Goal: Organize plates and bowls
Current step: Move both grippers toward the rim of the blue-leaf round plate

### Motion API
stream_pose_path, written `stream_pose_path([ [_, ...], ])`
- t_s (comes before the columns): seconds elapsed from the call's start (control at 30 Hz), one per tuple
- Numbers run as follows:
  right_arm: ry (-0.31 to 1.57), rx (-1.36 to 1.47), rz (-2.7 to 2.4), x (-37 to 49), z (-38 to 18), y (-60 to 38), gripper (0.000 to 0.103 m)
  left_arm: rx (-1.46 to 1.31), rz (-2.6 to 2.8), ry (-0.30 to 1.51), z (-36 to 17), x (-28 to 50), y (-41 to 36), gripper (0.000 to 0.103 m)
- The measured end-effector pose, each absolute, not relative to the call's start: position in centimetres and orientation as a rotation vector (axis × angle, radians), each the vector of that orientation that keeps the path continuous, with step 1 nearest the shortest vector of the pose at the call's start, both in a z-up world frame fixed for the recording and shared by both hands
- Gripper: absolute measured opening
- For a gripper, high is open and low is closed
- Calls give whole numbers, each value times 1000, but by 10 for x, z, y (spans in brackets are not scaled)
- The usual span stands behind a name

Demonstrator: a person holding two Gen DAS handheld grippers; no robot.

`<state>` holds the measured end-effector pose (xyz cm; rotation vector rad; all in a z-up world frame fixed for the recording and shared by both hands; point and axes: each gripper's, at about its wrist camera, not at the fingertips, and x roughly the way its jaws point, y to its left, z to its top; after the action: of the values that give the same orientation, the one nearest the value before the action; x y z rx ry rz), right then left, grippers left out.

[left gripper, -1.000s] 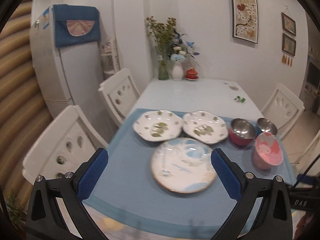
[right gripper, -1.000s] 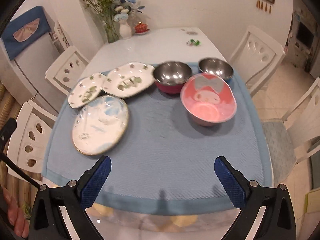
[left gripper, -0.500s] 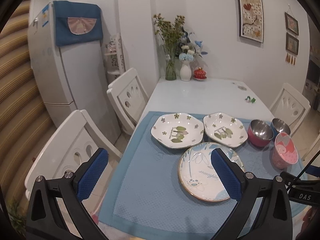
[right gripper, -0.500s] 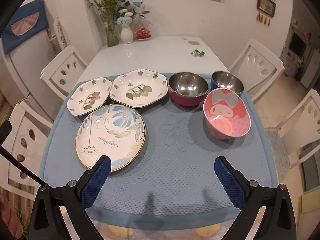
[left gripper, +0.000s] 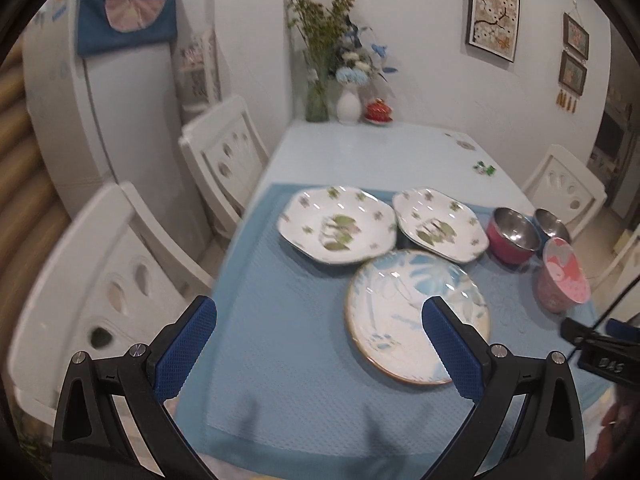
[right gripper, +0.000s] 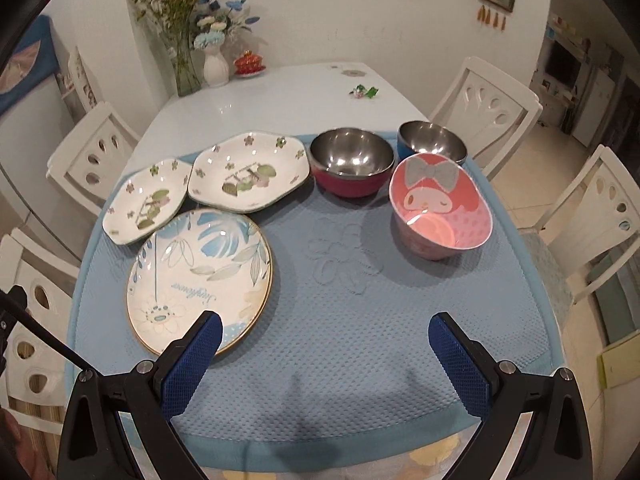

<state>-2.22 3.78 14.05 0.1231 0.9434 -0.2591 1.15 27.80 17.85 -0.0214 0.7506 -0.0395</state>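
On a blue mat (right gripper: 360, 320) lie a round blue-leaf plate (right gripper: 200, 276) (left gripper: 408, 312), two white flower-print dishes (right gripper: 146, 200) (right gripper: 250, 176) (left gripper: 338, 224) (left gripper: 440, 222), a red steel bowl (right gripper: 352, 166) (left gripper: 514, 236), a blue steel bowl (right gripper: 432, 140) (left gripper: 552, 226) and a pink cartoon bowl (right gripper: 440, 206) (left gripper: 562, 276). My left gripper (left gripper: 320, 344) hangs open above the mat's near left part, empty. My right gripper (right gripper: 326, 354) stands open over the mat's near edge, holding nothing.
White chairs (left gripper: 112, 272) (right gripper: 488, 100) stand along both sides of the table (right gripper: 280, 100). Vases with flowers (right gripper: 188, 40) and a small red pot (right gripper: 249, 63) sit at the far end. A fridge (left gripper: 92, 120) stands to the left.
The left view has swung and drifted between frames, now blurred with the plates right of centre. The right gripper has come lower and closer to the mat.
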Motion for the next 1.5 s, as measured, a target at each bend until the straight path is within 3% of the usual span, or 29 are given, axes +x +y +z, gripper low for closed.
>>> stream_pose_path([
  [0.3, 963, -7, -227, -13, 135, 73, 102, -20, -102, 771, 171, 18, 266, 103],
  [1.5, 1006, 14, -190, -11, 127, 82, 102, -80, -103, 831, 157, 26, 276, 103],
])
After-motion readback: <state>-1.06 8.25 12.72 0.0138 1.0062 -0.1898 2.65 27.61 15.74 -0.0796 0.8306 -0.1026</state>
